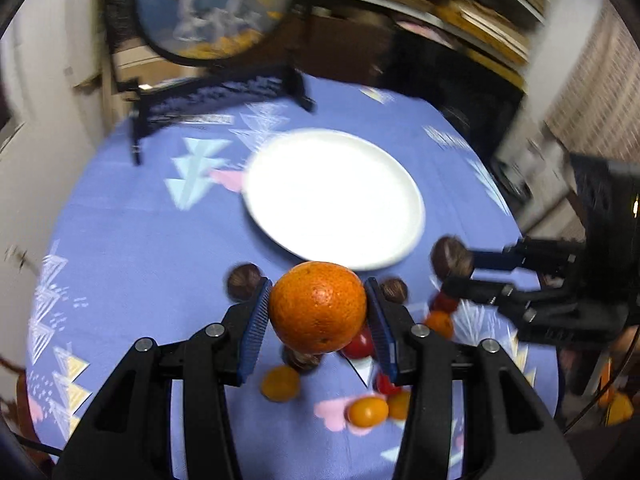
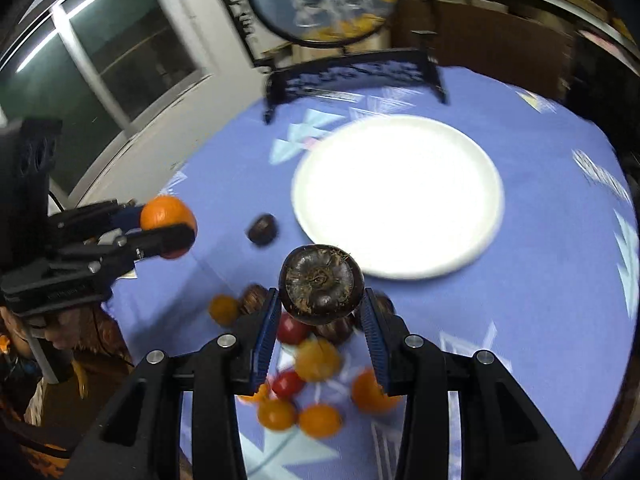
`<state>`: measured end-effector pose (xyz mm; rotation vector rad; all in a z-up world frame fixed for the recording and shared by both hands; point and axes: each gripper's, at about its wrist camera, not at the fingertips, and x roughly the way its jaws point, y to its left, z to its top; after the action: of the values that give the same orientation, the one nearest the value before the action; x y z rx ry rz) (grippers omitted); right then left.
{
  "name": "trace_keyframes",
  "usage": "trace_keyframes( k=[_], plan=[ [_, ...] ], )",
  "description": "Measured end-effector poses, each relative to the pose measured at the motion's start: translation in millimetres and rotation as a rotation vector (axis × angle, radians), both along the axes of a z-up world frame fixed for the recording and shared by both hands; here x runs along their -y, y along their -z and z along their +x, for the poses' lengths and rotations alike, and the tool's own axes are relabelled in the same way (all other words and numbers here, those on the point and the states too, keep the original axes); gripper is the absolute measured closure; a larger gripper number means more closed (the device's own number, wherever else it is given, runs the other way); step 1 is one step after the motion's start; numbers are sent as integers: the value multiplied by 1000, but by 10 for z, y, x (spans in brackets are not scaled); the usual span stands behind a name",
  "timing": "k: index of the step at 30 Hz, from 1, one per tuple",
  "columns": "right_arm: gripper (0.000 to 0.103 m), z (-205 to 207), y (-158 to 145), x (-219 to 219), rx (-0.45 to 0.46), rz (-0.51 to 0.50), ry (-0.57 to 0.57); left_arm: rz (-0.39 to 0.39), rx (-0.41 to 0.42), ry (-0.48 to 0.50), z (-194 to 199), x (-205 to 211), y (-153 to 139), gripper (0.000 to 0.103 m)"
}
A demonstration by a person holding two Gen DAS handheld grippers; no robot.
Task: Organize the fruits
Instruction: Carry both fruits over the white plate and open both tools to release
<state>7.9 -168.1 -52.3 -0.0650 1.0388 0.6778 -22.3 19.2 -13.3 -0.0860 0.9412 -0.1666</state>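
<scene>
My left gripper [image 1: 318, 300] is shut on an orange [image 1: 318, 307], held above the blue tablecloth [image 1: 140, 240]. A dark brown round fruit [image 2: 321, 285] is clamped between the blue pads of my right gripper [image 2: 320, 308]. Each gripper shows in the other's view: the right gripper [image 1: 456, 270] with its brown fruit [image 1: 450, 258] at the right, the left gripper [image 2: 176, 226] with the orange [image 2: 168, 212] at the left. A white plate [image 1: 334, 200] [image 2: 396, 196] lies beyond both, with nothing on it. Below lie several small orange, red and brown fruits [image 2: 316, 360] [image 1: 368, 410].
A dark carved stand [image 1: 216, 100] [image 2: 352, 72] holding a round blue picture sits at the table's far edge. One brown fruit [image 2: 262, 229] lies alone left of the plate. A window [image 2: 100, 60] is at the left, shelves [image 1: 460, 0] behind.
</scene>
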Motion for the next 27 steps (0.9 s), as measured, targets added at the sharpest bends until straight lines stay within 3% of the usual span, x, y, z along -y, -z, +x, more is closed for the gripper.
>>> trace_keyframes(
  k=[6,11,20,27],
  plan=[
    [62,264,17,-347,-44,38,-96,50,6,-127,-75,-256,-213,57],
    [62,392,113,-566,-101,71,-113,76,14,-178,-156,-403,-305,57],
    [62,364,176,-815,-128,108,-165,78,17,-202,-208,-417,-395,57],
    [62,305,135,-517,-88,132,-77,43,11,-144,27,-327,-209,57]
  ],
)
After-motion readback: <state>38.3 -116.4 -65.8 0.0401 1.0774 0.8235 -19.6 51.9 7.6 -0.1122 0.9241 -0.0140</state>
